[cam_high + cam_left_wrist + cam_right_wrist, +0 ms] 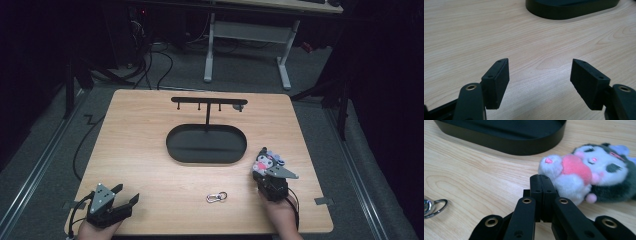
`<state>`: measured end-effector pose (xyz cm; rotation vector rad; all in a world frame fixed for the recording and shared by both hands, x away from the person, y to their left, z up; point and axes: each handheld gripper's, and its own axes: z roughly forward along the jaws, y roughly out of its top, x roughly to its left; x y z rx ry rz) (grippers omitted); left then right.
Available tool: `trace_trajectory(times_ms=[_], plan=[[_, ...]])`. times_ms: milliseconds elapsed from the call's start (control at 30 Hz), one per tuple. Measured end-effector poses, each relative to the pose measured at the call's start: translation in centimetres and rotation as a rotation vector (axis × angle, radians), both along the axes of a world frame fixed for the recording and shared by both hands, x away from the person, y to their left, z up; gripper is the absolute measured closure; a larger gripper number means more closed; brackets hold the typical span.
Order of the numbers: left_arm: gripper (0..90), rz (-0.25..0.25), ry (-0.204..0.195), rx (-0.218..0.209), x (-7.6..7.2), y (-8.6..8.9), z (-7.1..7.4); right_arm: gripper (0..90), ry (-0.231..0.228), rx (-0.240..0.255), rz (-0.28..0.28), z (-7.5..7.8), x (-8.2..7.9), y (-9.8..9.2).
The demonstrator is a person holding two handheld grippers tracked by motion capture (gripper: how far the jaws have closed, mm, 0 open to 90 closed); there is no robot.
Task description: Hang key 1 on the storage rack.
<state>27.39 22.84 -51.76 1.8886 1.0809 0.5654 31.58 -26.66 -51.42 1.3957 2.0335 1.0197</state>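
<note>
A small plush toy (265, 160) with a white face, dark hood and pink heart lies on the wooden table, right of the black oval stand base (206, 144). My right gripper (260, 173) sits just in front of the plush. In the right gripper view its jaws (543, 179) are pressed together with nothing between them, the tips at the plush's (584, 170) white paw. A silver clasp with a ring (216, 197) lies on the table between the hands. My left gripper (126, 195) rests at the near left corner, and its jaws (540, 72) stand wide apart over bare wood.
A black post rises from the base to a crossbar (209, 101) with several small hooks. The base rim shows in the left gripper view (571, 10) and the right gripper view (506, 142). The ring (434, 207) lies left of the right jaws. Dark floor and cables surround the table.
</note>
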Motion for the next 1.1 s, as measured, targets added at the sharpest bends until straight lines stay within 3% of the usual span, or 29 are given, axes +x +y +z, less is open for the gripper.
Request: trace_trajectory(times_ms=[500,867,1100], plan=[[32.1,-0.046,-0.006,-0.002,1.2,-1.2,0.2,90.0,0.004,0.010,-0.091,-0.1,-1.7,-3.5],[32.1,-0.025,-0.007,-0.005,0.9,-0.7,0.2,90.0,0.005,0.025,-0.165,-0.1,-1.5,-6.1],[32.1,-0.013,-0.008,-0.012,0.9,-0.4,0.2,90.0,0.002,0.037,-0.183,0.0,-1.4,-6.8]])
